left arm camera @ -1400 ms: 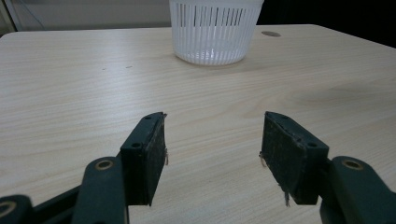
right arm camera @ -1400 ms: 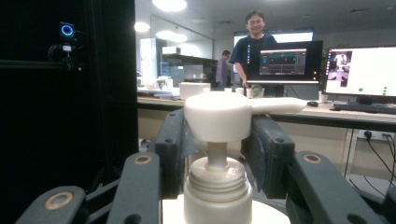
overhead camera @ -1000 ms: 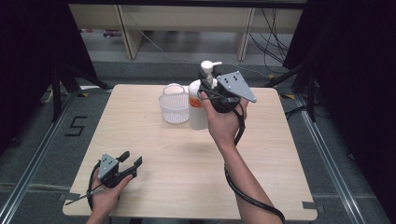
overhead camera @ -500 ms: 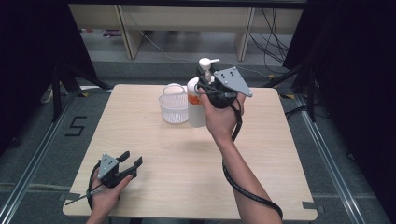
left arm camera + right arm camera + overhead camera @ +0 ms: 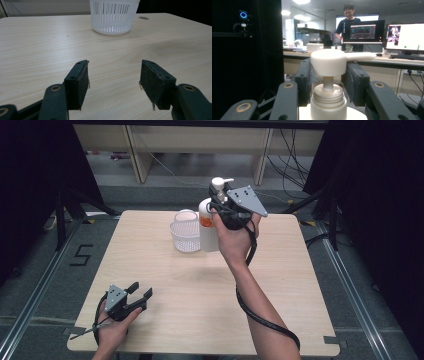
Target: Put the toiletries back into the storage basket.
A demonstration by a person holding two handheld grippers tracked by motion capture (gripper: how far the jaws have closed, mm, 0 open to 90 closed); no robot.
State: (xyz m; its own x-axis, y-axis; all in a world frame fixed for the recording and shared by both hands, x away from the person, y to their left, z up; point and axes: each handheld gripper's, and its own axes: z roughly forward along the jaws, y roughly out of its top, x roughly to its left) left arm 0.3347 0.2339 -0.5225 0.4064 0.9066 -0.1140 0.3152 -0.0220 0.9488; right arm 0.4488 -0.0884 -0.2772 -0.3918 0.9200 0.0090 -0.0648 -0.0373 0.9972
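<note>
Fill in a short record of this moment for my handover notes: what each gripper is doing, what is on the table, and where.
right gripper: jaws either side of the pump head of the white plastic pump bottle with an orange label; contact unclear
left gripper: open, holding nothing, low over the near left of the table
white ribbed plastic basket: upright, just left of the bottle
light wooden table: bears both

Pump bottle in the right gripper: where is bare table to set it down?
Bare wood lies right of the pump bottle to the table edge, and across the middle between the basket and the left gripper. The far strip by basket and bottle is crowded, as is the near-left corner.
</note>
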